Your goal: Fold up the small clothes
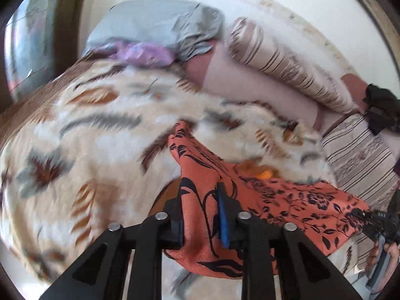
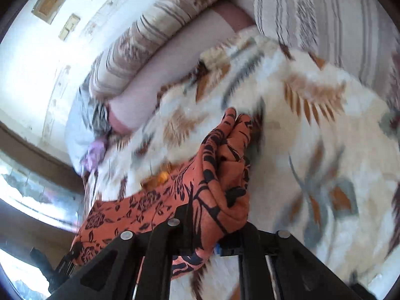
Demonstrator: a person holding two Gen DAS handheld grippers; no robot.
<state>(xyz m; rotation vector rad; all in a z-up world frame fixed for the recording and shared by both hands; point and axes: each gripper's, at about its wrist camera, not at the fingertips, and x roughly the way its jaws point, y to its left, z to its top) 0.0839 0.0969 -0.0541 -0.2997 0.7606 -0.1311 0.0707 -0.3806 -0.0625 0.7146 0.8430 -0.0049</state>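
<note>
Between our two grippers hangs the orange floral garment (image 1: 262, 195), stretched across from the left gripper (image 1: 200, 200) towards the right gripper (image 2: 207, 225), its long axis running between them. Both are clamped on cloth: the left on one bunched end, the right on the other, which spills up past its fingers. Neither hand is nearer. Below lies a pale leaf-print blanket (image 1: 87, 137) on a bed, with a striped bolster (image 1: 287, 65) against the white wall (image 1: 325, 12).

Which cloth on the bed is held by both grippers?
The orange cloth with black flowers; the grey cloth and the purple cloth lie far away, untouched.
</note>
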